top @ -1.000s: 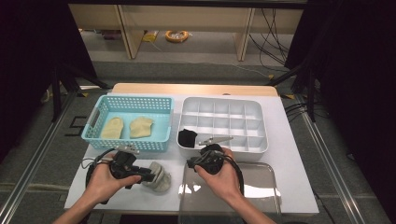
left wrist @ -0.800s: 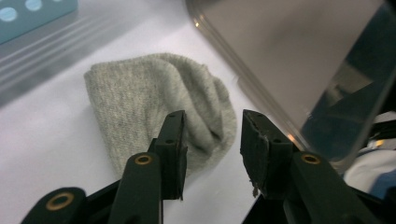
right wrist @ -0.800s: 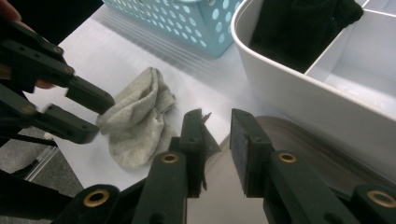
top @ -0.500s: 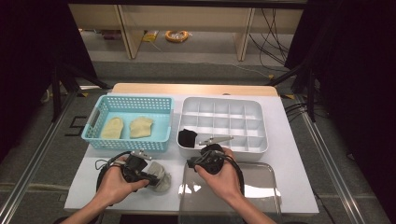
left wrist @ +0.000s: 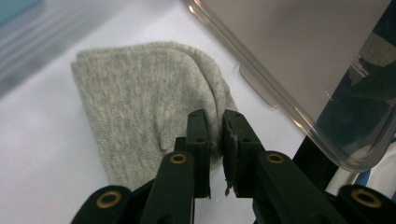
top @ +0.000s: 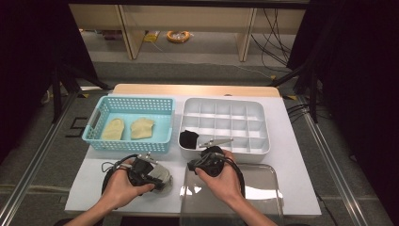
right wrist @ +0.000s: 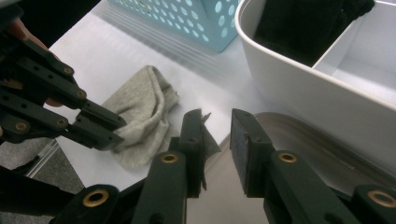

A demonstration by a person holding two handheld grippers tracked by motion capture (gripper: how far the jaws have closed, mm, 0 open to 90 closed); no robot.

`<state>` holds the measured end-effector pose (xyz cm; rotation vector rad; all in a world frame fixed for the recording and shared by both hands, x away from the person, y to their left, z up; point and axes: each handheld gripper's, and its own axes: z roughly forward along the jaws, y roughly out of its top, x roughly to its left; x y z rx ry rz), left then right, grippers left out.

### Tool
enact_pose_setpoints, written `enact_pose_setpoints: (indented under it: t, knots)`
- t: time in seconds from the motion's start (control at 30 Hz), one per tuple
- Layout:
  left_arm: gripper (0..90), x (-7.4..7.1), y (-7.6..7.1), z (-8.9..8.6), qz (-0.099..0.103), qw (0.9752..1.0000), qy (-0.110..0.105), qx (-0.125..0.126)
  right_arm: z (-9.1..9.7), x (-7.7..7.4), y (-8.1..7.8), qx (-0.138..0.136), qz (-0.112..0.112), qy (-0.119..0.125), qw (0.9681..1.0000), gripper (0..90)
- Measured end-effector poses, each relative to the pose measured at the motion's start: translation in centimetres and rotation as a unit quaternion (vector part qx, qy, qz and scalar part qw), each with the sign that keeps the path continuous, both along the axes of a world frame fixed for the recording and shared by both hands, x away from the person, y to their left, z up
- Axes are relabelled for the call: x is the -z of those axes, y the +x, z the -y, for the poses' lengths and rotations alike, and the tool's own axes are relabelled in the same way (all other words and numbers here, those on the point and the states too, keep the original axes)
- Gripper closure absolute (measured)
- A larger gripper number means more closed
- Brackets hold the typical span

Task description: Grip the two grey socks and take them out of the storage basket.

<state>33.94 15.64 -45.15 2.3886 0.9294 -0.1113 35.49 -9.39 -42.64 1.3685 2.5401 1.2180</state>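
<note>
bare table strip left of sock; basket blocks behind, clear lid just right.

White table carries basket, divided tray, clear lid, grey sock.

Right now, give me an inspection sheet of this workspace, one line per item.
Surface: white table top, wooden edge at the far side.
Job's things: grey sock lying folded beside the clear tray.
Clutter: turquoise basket with two yellowish socks; white compartment organizer with a black sock in a near corner cell.
Grippers: left gripper has just been closing, its jaws pinching the grey sock's edge; right gripper open, nothing between its jaws.
Cables: black cable looping from the left gripper; loose cables on the floor behind.
Surroundings: wooden shelf legs, dark curtains at both sides.
</note>
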Motion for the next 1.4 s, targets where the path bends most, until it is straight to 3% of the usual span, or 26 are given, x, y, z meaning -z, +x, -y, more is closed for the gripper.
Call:
enact_pose_setpoints:
  t: [0.13, 0.17, 0.2, 0.37, 0.4, 0.43, 0.47, 0.57, 0.63, 0.77, 0.83, 0.87, 0.93, 0.97, 1.0, 1.03, 1.07, 1.13, 1.17, 1.23, 1.27, 1.4]
  knots:
    - [79.4, 0.3, -0.1, 0.1, 0.001, 1.0, -0.004, 0.001, -0.1, 0.1, 0.0, 0.0, -0.003, -0.001, 1.0, 75.3]
    - [78.8, 0.4, -0.1, 0.1, 0.003, 1.0, -0.001, 0.007, -0.1, 0.1, 0.0, 0.005, -0.013, -0.005, 0.9999, 75.2]
    - [77.8, 0.4, -0.2, 0.1, 0.002, 1.0, 0.002, 0.009, -0.1, 0.2, 0.0, 0.002, -0.006, -0.007, 1.0, 75.2]
    - [71.0, 0.8, -0.4, 0.2, 0.004, 0.9996, -0.027, 0.003, -0.3, 0.4, 0.0, -0.003, -0.006, -0.004, 1.0, 75.0]
    - [68.7, 0.8, -0.5, 0.3, 0.005, 0.9991, -0.042, -0.004, -0.3, 0.4, 0.0, -0.004, -0.005, -0.006, 1.0, 74.9]
    - [63.0, 0.3, -0.6, 0.0, 0.017, 0.9986, -0.051, 0.001, -0.3, 0.4, 0.0, -0.004, -0.006, -0.005, 1.0, 74.6]
    - [60.5, 0.3, -0.6, 0.0, 0.017, 0.9986, -0.051, 0.001, -0.3, 0.4, 0.0, -0.004, -0.006, -0.005, 1.0, 74.6]
    - [55.3, -1.1, -0.8, -0.9, 0.035, 0.996, -0.081, -0.013, -0.2, 0.3, 0.0, 0.001, -0.009, -0.007, 0.9999, 74.1]
    - [54.9, -1.5, -0.7, -1.3, 0.038, 0.9952, -0.088, -0.016, -0.2, 0.3, 0.0, 0.001, -0.009, -0.007, 0.9999, 74.0]
    - [55.2, -3.0, 0.1, -3.3, 0.053, 0.9909, -0.111, -0.054, -0.3, 0.2, -0.1, 0.0, -0.005, -0.001, 1.0, 74.9]
    - [58.5, -2.8, 0.9, -4.5, 0.06, 0.9896, -0.097, -0.089, -0.7, -0.1, -0.1, -0.006, 0.002, 0.0, 1.0, 81.1]
    - [58.7, -2.3, 1.3, -5.0, 0.052, 0.9898, -0.088, -0.1, -1.0, -0.3, -0.2, -0.004, -0.009, -0.001, 1.0, 83.6]
    - [58.7, -1.0, 2.0, -5.7, 0.021, 0.9905, -0.076, -0.112, -1.3, -0.3, -0.2, -0.013, -0.005, 0.0, 0.9999, 85.6]
    - [57.8, -0.4, 2.2, -5.8, 0.004, 0.9896, -0.081, -0.118, -2.0, -0.4, -0.2, -0.023, -0.005, -0.002, 0.9997, 88.5]
    - [57.3, 0.5, 2.5, -5.9, -0.029, 0.9874, -0.095, -0.123, -2.5, -0.3, -0.3, -0.023, -0.005, -0.004, 0.9997, 89.5]
    - [57.1, 0.5, 2.5, -5.9, -0.029, 0.9874, -0.095, -0.123, -2.5, -0.3, -0.3, -0.023, -0.005, -0.004, 0.9997, 89.5]
    - [56.8, 0.9, 2.5, -5.8, -0.047, 0.9871, -0.095, -0.12, -3.2, -0.1, -0.3, -0.033, -0.018, -0.007, 0.9993, 90.0]
    - [56.8, 1.1, 2.6, -5.6, -0.049, 0.9878, -0.092, -0.116, -3.6, 0.1, -0.3, -0.04, -0.018, -0.003, 0.999, 90.0]
    - [58.4, 1.3, 2.6, -5.5, -0.053, 0.9886, -0.086, -0.112, -4.4, 0.6, -0.4, -0.056, -0.034, 0.001, 0.9979, 90.0]
    - [60.2, 1.6, 2.7, -5.4, -0.065, 0.9887, -0.081, -0.108, -4.8, 0.9, -0.4, -0.07, -0.043, -0.002, 0.9966, 90.0]
    - [65.0, 1.8, 2.5, -5.2, -0.076, 0.9868, -0.086, -0.114, -5.7, 1.3, -0.8, -0.073, -0.069, -0.003, 0.9949, 90.0]
    - [71.2, 1.8, 2.2, -4.9, -0.085, 0.985, -0.089, -0.121, -6.7, 1.9, -1.0, -0.083, -0.089, -0.013, 0.9925, 90.0]
